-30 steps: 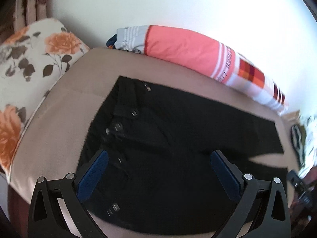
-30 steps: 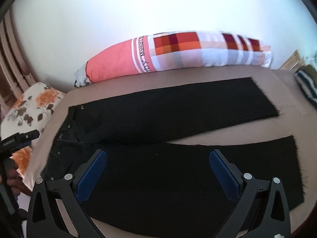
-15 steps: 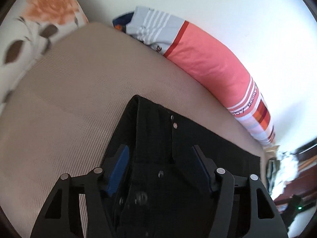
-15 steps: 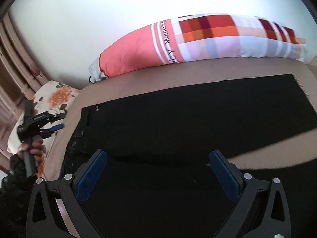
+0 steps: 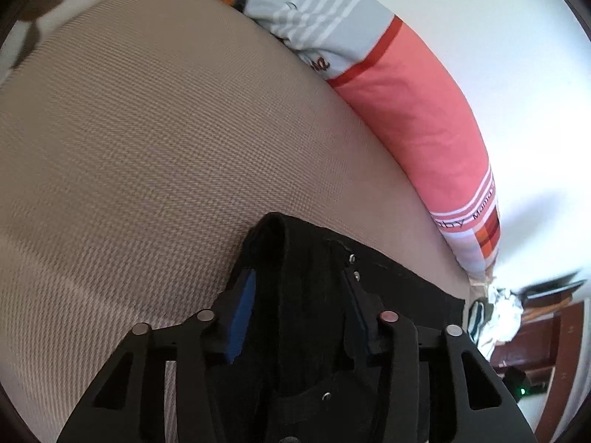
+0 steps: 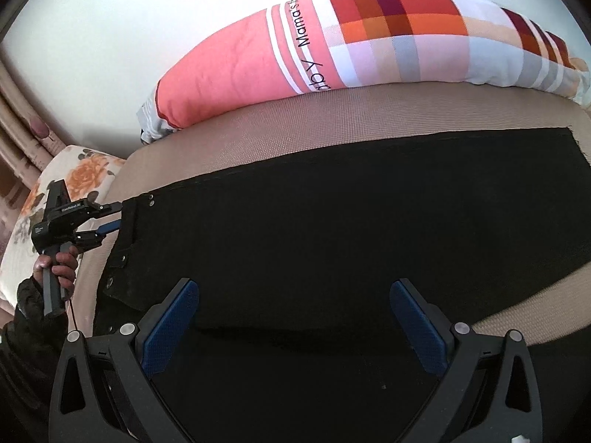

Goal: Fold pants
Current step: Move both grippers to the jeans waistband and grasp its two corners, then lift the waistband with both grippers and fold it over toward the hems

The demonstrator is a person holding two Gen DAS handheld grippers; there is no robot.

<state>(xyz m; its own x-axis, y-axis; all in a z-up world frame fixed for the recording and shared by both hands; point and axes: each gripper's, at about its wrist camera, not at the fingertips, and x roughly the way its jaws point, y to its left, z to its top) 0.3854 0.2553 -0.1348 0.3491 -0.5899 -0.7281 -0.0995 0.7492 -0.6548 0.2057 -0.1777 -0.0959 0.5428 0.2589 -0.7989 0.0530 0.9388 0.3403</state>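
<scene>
Black pants (image 6: 332,229) lie spread flat on a tan bed, waistband to the left, legs running right. In the left wrist view the waistband corner (image 5: 291,258) sits bunched between the fingers of my left gripper (image 5: 299,291), whose jaws have narrowed around the fabric. The right wrist view shows that left gripper (image 6: 110,217) at the far waistband corner, fingers still a little apart. My right gripper (image 6: 295,317) is wide open, hovering over the near leg of the pants, holding nothing.
A long coral and checked bolster pillow (image 6: 332,44) lies along the white wall behind the pants. A floral pillow (image 6: 77,173) lies at the bed's left end. Bare tan mattress (image 5: 147,129) spreads left of the waistband. Dark furniture (image 5: 546,332) stands beyond the bed's far end.
My left gripper moved forward to the far waistband corner and its jaws closed in around the fabric. My right gripper moved forward over the pants, staying open.
</scene>
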